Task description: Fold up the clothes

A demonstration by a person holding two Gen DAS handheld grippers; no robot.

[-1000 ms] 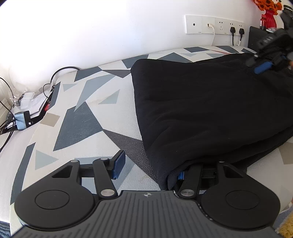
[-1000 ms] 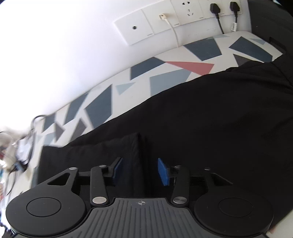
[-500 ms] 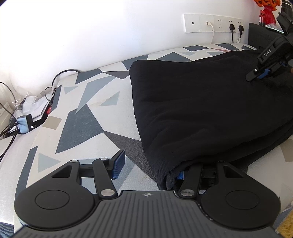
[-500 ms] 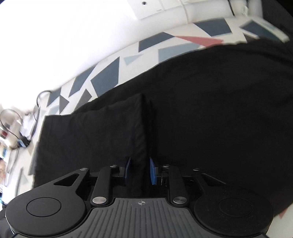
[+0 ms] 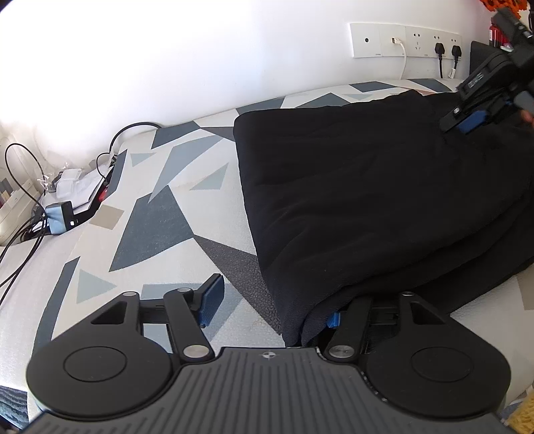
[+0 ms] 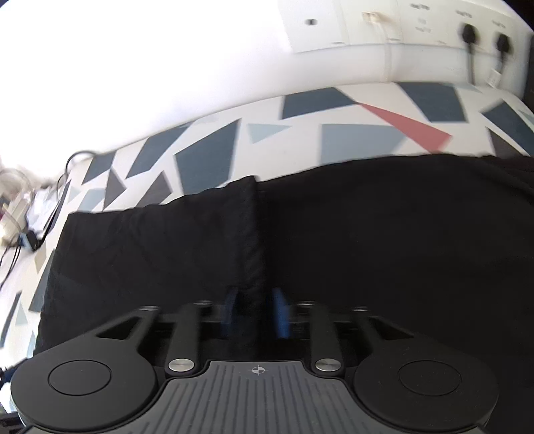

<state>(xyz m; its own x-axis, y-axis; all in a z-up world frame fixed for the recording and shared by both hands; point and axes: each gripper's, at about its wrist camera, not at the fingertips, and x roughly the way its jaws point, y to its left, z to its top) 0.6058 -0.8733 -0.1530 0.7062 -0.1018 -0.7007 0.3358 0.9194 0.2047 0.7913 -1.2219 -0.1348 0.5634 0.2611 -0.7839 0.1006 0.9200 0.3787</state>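
— Where is the black garment (image 5: 367,207)?
— Folded on the patterned sheet (image 5: 160,227). The left gripper (image 5: 267,300) gapes, corner against one pad only.
— And the right gripper (image 6: 255,312)?
— Blurred; its jaws have just widened, a fold apparently loose between them.

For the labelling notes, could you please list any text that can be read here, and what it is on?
White letters on the right gripper body: partly cut off, not surely readable.
Small print on the wall sockets: too small to read.
Sockets in the right wrist view: blurred.
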